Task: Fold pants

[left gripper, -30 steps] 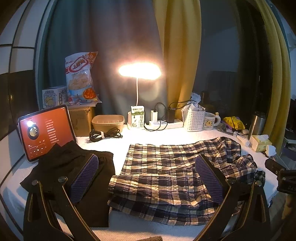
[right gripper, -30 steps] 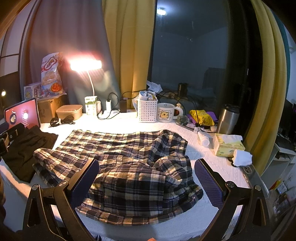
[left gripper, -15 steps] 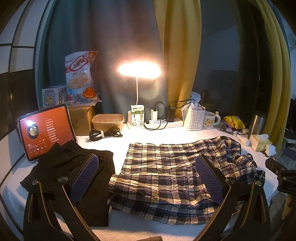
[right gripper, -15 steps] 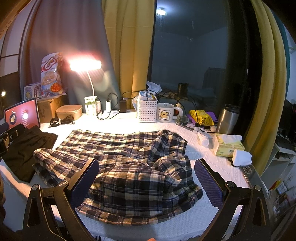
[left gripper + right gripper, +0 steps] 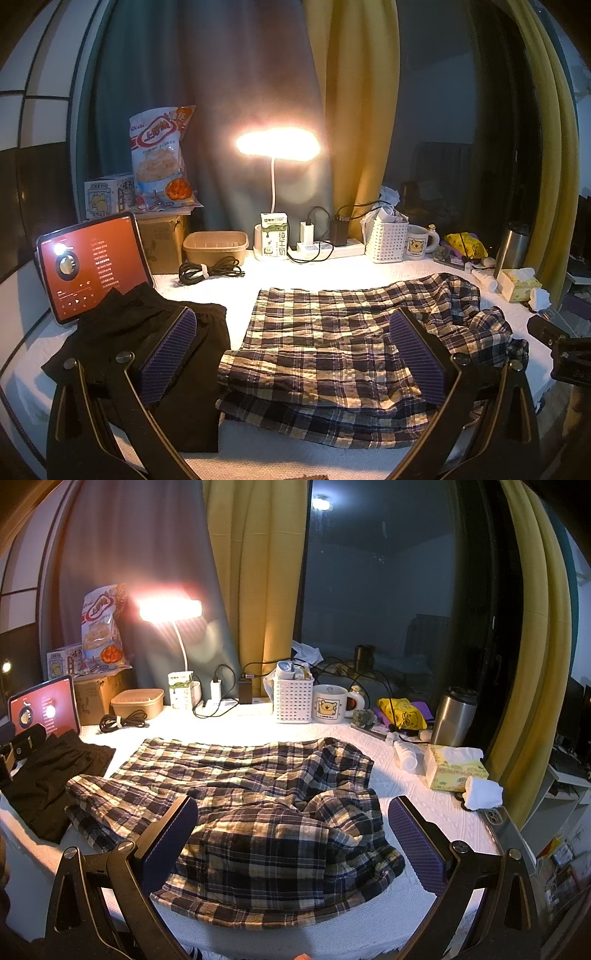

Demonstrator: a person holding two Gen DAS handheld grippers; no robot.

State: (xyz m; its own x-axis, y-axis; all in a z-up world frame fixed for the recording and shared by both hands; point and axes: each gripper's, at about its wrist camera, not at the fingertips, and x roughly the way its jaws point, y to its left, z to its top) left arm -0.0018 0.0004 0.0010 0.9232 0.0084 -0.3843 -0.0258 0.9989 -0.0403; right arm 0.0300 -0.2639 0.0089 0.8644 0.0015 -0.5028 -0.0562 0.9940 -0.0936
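Pants: plaid pants [image 5: 332,343] lie spread mid-table, near hem close to the table [image 5: 436,808] front edge.
Left gripper [image 5: 291,354]: jaws wide apart, holding nothing.
Right gripper [image 5: 291,834]: jaws wide apart, holding nothing.
Room: bare cloth right of pants; black garment [image 5: 122,328] left.

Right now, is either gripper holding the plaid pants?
No: the left gripper and right gripper both hang open above the plaid pants, with nothing between their fingers.
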